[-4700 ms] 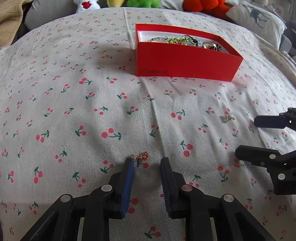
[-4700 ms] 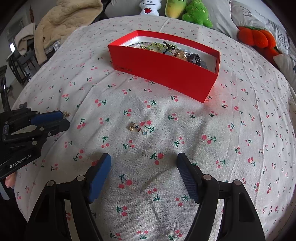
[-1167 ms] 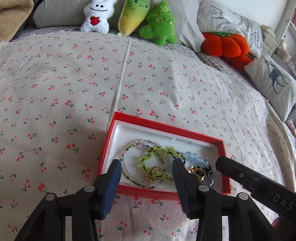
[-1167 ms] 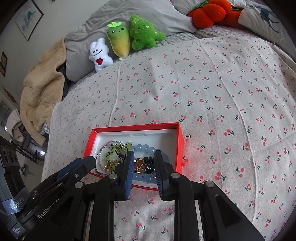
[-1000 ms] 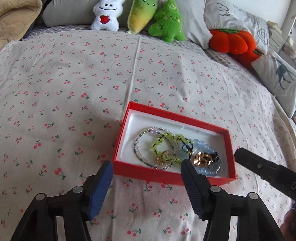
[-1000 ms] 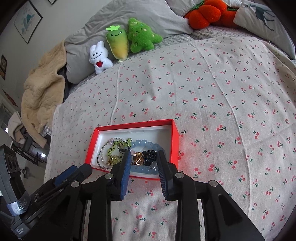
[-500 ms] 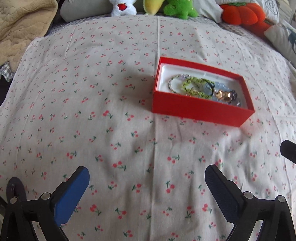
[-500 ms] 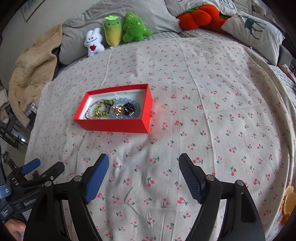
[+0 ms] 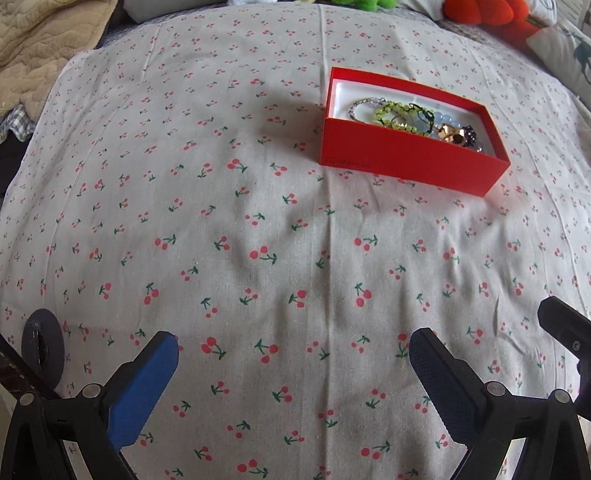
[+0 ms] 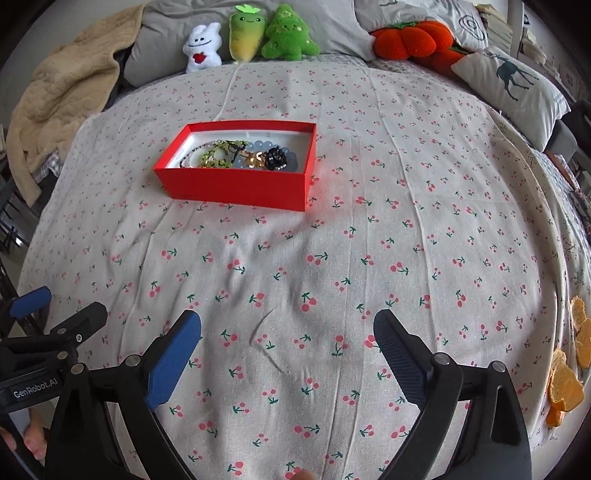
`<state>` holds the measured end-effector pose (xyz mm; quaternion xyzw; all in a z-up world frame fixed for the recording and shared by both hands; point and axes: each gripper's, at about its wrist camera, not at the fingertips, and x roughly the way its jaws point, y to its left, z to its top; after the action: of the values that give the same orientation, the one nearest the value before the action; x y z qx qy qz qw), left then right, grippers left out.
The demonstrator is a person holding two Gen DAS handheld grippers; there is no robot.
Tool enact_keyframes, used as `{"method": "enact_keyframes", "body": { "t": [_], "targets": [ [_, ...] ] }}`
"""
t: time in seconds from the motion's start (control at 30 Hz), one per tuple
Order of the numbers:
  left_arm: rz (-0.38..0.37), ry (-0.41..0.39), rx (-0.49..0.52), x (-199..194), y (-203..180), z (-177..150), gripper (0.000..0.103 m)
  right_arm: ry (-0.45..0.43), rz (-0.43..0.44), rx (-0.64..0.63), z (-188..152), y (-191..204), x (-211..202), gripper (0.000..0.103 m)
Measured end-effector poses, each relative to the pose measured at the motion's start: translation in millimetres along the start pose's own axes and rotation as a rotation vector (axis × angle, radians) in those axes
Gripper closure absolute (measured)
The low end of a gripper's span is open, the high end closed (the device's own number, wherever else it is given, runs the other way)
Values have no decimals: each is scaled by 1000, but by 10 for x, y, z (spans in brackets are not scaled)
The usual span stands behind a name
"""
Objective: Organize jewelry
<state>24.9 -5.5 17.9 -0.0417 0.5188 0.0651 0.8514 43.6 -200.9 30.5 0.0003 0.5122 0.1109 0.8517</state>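
A red box (image 9: 406, 168) with a white lining sits on the cherry-print bedspread (image 9: 221, 206), at the upper right in the left wrist view. Beaded bracelets, a gold piece and a dark piece of jewelry (image 9: 413, 122) lie inside it. My left gripper (image 9: 293, 338) hangs over bare cloth well short of the box, open wide with nothing between its blue pads. In the right wrist view the box (image 10: 236, 188) is up and to the left. My right gripper (image 10: 287, 317) is near the bed's front, its jaws still opening and nothing between them.
Plush toys (image 10: 251, 33) and an orange pumpkin cushion (image 10: 406, 37) line the head of the bed. A beige blanket (image 10: 62, 85) lies at the left and a deer pillow (image 10: 513, 85) at the right. Orange peels (image 10: 569, 369) sit at the right edge.
Both grippers have drawn back from over the red box toward the bed's near side, and both sets of jaws have spread wide. The box now looks smaller and farther off.
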Motion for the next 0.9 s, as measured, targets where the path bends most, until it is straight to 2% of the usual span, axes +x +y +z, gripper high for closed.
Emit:
{"method": "enact_keyframes", "body": {
  "t": [0.9],
  "targets": [
    [-7, -18, 10, -24, -34, 7, 1, 29, -8, 0, 0, 112, 109, 7]
  ]
}}
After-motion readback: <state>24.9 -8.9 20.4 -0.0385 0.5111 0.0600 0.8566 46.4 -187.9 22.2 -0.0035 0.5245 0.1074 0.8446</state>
